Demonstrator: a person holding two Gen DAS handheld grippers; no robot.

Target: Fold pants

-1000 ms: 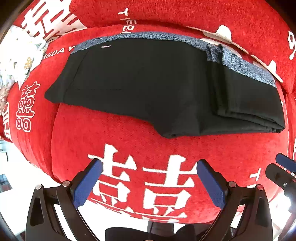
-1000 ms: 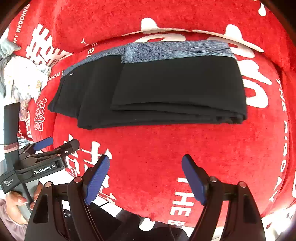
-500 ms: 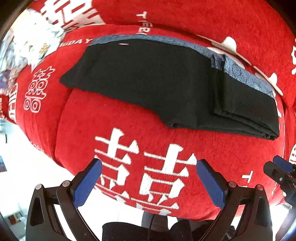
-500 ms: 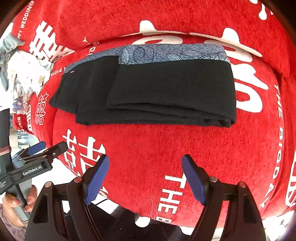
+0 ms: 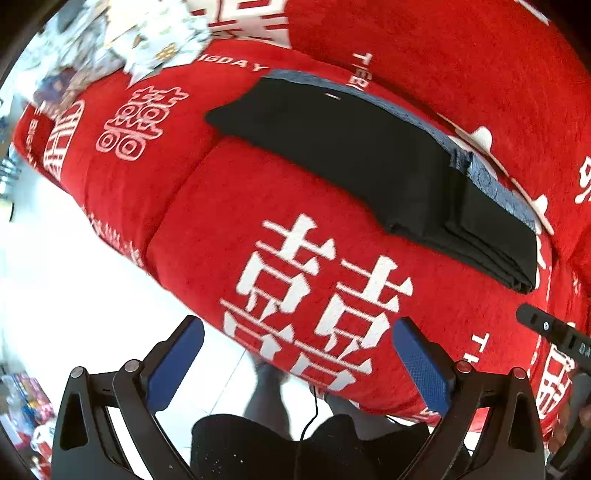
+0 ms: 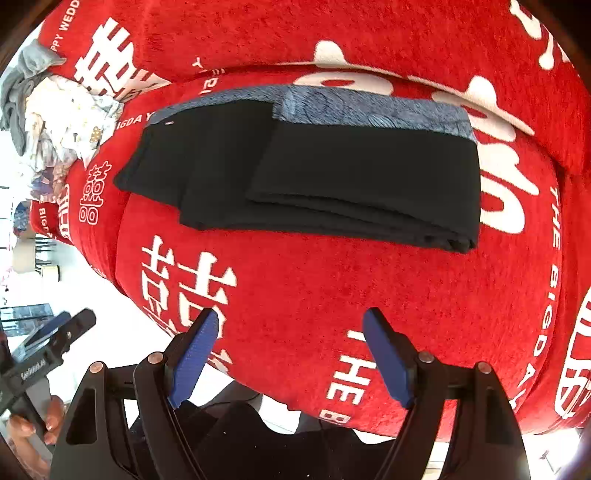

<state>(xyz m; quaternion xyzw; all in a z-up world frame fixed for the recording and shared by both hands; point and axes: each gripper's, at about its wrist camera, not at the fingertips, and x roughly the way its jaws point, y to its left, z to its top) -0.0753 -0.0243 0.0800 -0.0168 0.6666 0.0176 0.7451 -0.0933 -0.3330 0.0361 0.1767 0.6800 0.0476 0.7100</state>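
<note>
The black pants [image 6: 332,181] with a blue-grey patterned waistband [image 6: 369,109] lie folded in layers on the red sofa seat [image 6: 332,295]. They also show in the left wrist view [image 5: 369,162], stretching from upper middle to the right. My left gripper [image 5: 295,354] is open and empty, hanging at the sofa's front edge, well short of the pants. My right gripper [image 6: 291,347] is open and empty over the seat front, apart from the pants. The left gripper also shows at the left edge of the right wrist view [image 6: 48,347].
The sofa cover is red with white characters and lettering. A pile of light patterned clothes [image 6: 70,118] lies at the sofa's left end, also seen in the left wrist view [image 5: 122,40]. White floor [image 5: 66,280] lies below the seat edge. The backrest [image 6: 295,33] rises behind the pants.
Both grippers have drawn back from the pants toward the seat front. The left one has swung left and down, past the sofa edge. The pants have not moved.
</note>
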